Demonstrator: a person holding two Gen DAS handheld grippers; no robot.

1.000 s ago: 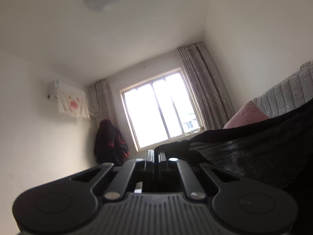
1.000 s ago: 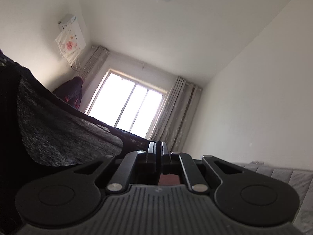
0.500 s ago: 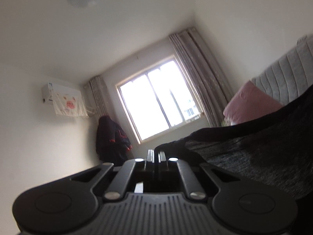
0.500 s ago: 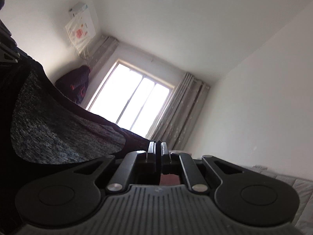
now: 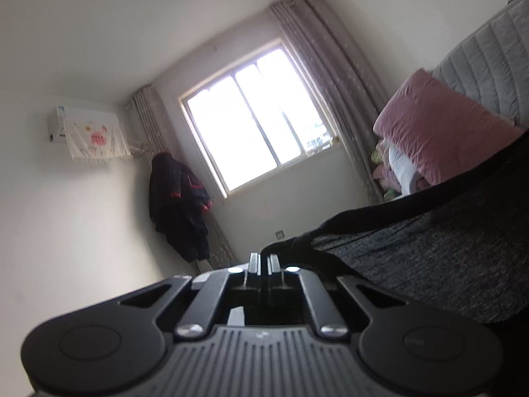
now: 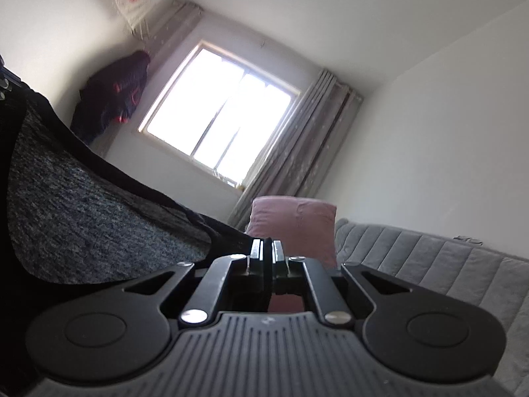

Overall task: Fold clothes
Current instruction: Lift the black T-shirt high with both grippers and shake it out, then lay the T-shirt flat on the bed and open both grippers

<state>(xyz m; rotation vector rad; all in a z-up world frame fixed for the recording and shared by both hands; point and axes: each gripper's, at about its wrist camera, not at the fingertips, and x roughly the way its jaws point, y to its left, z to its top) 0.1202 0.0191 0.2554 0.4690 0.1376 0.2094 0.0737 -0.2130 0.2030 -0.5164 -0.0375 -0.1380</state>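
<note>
A dark grey knit garment with a black hem (image 5: 429,251) is held up in the air between both grippers. My left gripper (image 5: 264,258) is shut on one black edge of it; the cloth stretches off to the right. My right gripper (image 6: 266,248) is shut on the other black edge; the garment (image 6: 82,211) hangs to the left in that view. Both cameras point up toward the window and ceiling. The lower part of the garment is hidden.
A bright window (image 5: 251,132) with grey curtains (image 6: 297,152) is ahead. A pink pillow (image 5: 443,129) and a grey quilted headboard (image 6: 429,264) stand to the right. A dark jacket (image 5: 178,208) hangs in the left corner under an air conditioner (image 5: 82,125).
Both grippers have tilted downward with the garment held taut: the window rose in view, the ceiling lamp left the frame, and the pillow and headboard came into view.
</note>
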